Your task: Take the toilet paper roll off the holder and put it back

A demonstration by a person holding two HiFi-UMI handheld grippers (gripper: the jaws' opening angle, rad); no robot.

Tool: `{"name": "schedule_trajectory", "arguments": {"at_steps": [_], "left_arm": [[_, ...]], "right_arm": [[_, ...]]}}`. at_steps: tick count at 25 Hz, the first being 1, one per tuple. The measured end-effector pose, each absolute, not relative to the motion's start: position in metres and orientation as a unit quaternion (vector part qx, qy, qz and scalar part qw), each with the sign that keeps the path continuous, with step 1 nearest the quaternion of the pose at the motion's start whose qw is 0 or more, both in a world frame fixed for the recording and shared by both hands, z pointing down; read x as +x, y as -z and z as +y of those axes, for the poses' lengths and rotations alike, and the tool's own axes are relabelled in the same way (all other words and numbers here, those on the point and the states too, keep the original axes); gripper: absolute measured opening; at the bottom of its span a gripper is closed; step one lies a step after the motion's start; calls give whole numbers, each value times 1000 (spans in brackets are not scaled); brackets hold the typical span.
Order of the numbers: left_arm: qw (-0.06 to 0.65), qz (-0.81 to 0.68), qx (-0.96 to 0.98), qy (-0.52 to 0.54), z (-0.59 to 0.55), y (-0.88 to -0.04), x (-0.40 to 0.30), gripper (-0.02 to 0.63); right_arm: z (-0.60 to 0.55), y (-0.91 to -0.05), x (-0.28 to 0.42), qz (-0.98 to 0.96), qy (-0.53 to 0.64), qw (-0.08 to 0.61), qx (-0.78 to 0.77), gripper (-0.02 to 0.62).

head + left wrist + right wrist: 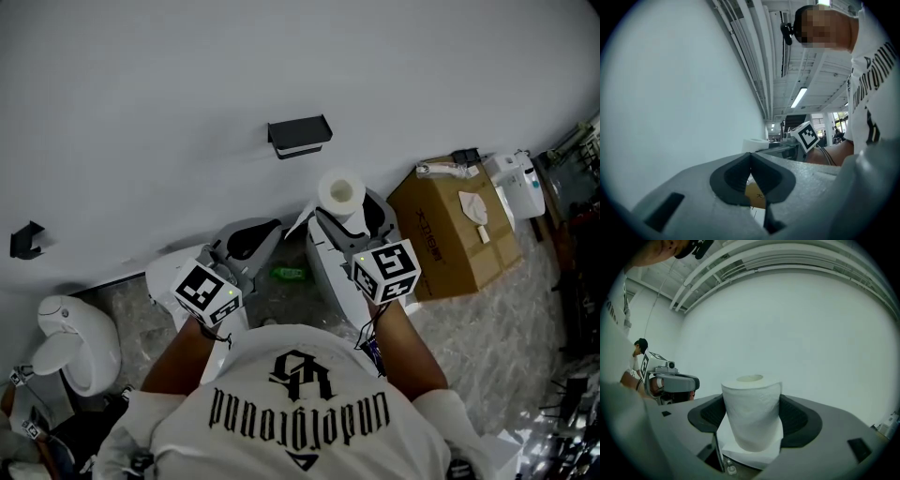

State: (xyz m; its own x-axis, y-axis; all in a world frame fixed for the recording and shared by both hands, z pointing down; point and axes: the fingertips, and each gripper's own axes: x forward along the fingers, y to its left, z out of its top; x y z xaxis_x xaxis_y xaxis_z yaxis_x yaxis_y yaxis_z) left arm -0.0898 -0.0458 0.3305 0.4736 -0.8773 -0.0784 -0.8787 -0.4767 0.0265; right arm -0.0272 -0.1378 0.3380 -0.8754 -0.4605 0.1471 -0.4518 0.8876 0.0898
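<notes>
A white toilet paper roll [339, 193] stands upright between the jaws of my right gripper [343, 214], which is shut on it. In the right gripper view the roll [752, 408] fills the gap between the dark pads [799, 420], with a loose sheet hanging below it. The black holder [299, 136] is on the white wall, above and to the left of the roll, with nothing on it. My left gripper [249, 240] is beside the right one, lower left of the holder. In its own view the left gripper [750, 159] has its jaws touching at the tips, holding nothing.
A cardboard box [457, 232] sits on the floor at the right, with a white appliance [517, 184] behind it. A white toilet [79, 343] is at the lower left. A second black bracket [26, 239] is on the wall at the left. A green object [289, 274] lies on the floor.
</notes>
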Motion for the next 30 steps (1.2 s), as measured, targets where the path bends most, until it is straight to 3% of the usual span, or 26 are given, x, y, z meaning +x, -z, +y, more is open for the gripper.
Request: {"name": "schedule_trajectory", "arguments": {"at_steps": [30], "left_arm": [[-8, 604, -797, -14, -20, -350, 104, 12]], "right_arm": [[-116, -359, 181, -989, 10, 65, 135, 319]]}}
